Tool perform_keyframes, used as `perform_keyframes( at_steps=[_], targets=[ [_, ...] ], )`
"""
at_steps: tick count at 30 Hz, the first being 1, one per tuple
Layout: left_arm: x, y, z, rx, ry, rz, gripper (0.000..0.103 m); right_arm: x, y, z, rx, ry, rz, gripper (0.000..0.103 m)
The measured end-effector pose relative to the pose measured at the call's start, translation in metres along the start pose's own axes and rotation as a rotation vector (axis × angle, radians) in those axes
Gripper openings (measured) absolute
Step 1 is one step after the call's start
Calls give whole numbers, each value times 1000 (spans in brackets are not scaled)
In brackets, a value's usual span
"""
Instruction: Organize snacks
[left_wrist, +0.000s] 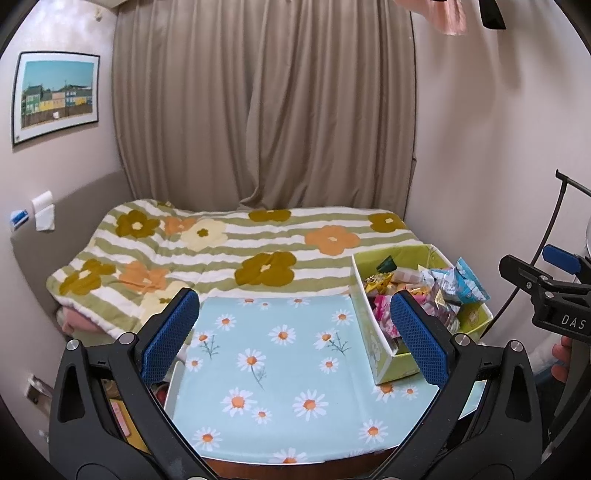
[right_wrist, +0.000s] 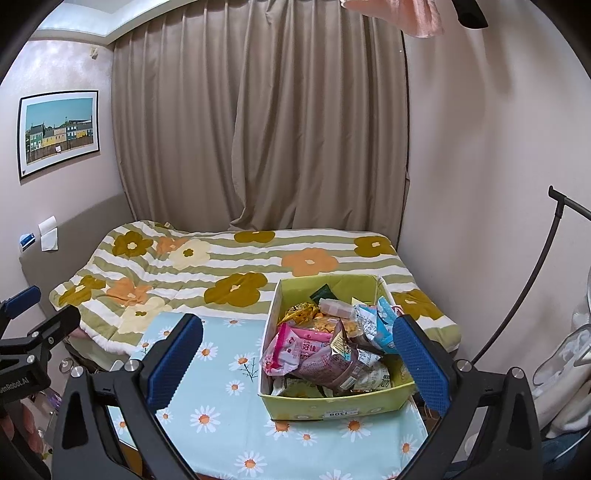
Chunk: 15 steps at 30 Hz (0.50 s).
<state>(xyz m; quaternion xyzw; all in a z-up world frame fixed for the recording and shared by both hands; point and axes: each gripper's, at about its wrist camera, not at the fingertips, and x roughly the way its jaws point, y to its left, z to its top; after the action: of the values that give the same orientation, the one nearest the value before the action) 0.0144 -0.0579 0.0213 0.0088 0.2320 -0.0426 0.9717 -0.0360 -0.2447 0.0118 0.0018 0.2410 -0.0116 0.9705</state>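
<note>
Both grippers are hovering over the daisy-cloth table (right_wrist: 229, 417), the left gripper (left_wrist: 295, 339) and the right gripper (right_wrist: 297, 363) each with jaws spread wide, gripping nothing. The green box (right_wrist: 332, 404) of snack packets (right_wrist: 314, 354) is sitting at the table's right side, beside the bed (right_wrist: 221, 266).

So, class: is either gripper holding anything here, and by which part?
Nothing is held. The left gripper and right gripper are both open and empty above the table; the snacks lie in the box.
</note>
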Motion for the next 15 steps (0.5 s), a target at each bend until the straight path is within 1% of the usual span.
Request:
perform_keyframes(
  at_steps=[15],
  targets=[
    [1, -1, -2, -4, -13, 11, 103, 1, -1, -1, 1, 2, -5, 102]
  ],
)
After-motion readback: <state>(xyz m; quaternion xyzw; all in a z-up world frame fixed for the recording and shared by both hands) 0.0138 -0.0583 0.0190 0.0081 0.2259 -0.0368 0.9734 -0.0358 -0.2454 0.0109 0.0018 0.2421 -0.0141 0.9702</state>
